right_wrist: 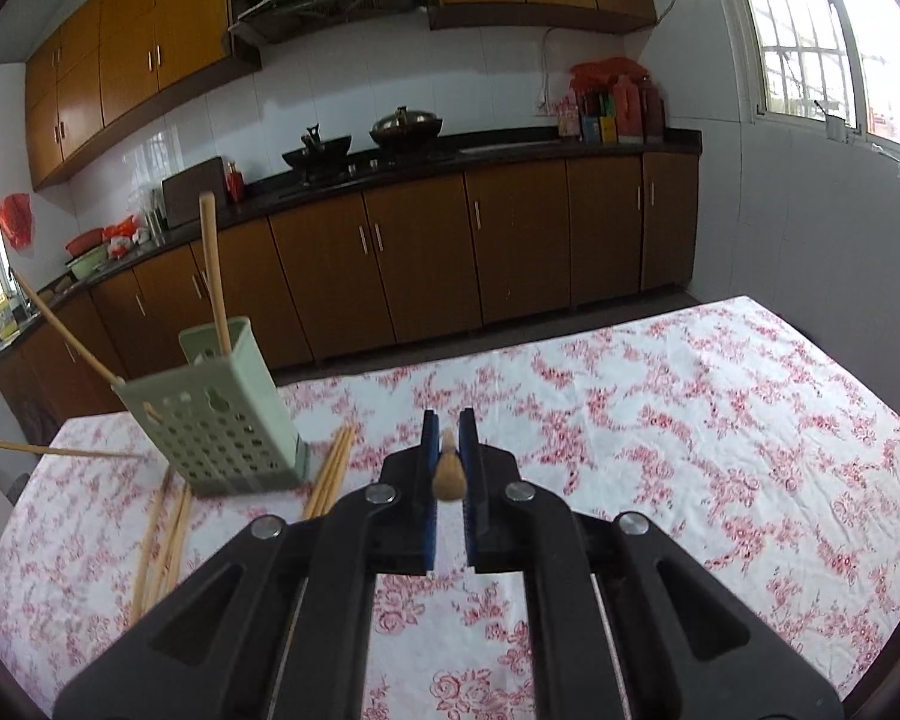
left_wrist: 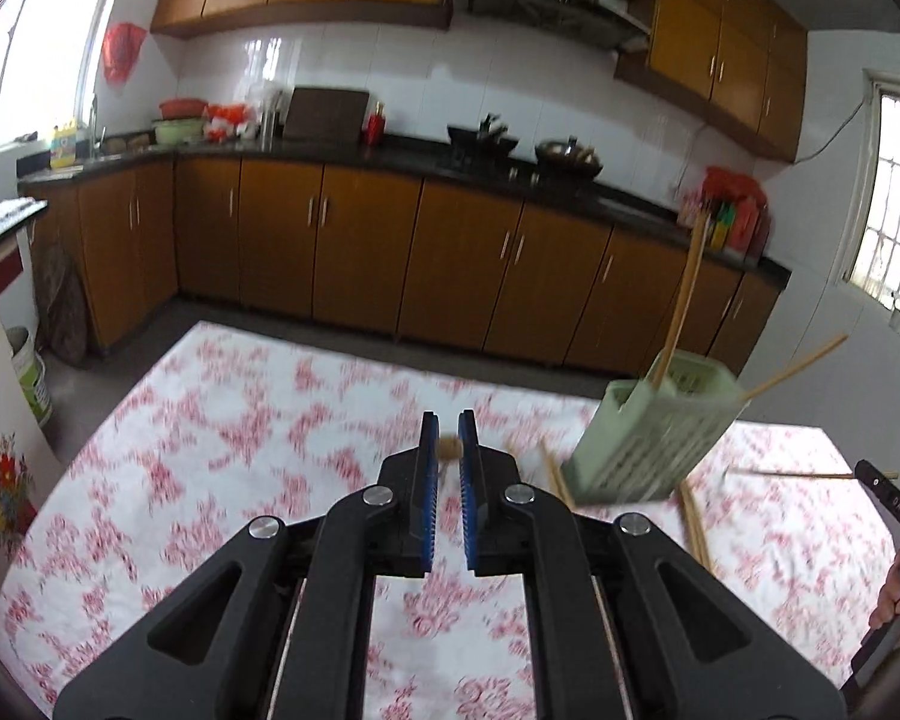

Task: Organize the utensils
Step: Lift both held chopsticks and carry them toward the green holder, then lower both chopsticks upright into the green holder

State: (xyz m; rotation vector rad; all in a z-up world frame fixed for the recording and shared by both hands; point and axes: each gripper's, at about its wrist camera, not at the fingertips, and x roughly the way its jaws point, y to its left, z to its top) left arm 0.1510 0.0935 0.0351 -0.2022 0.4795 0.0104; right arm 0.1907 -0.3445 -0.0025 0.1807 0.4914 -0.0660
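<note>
I have both claws pinched almost fully closed, each on the butt end of one pale wooden chopstick: the left gripper (left_wrist: 449, 447) shows a blurred tan stub between its blue pads, and the right gripper (right_wrist: 448, 455) clamps a rounded wooden end (right_wrist: 448, 471) seen end-on. Where each stick's far end points is hidden from me.

The target, a pale green perforated plastic utensil holder (right_wrist: 222, 420), stands on the table with the red-and-white floral cloth (right_wrist: 690, 420). It sits at about ten o'clock from my right claw and two o'clock from my left (left_wrist: 654, 438). It looks tilted, though the fisheye may cause that. A few chopsticks (right_wrist: 213, 264) already stand in it, leaning out over the rim. More loose chopsticks (right_wrist: 330, 474) lie on the cloth just beside its base, others (right_wrist: 162, 546) at eight o'clock.

My judgement is that the step is carrying these two sticks to the holder. I would bring one claw at a time over the open top, tip the stick steeply downward, thread it clear of the leaning sticks, and let go only once the tip is inside, since the light holder could topple if nudged.
</note>
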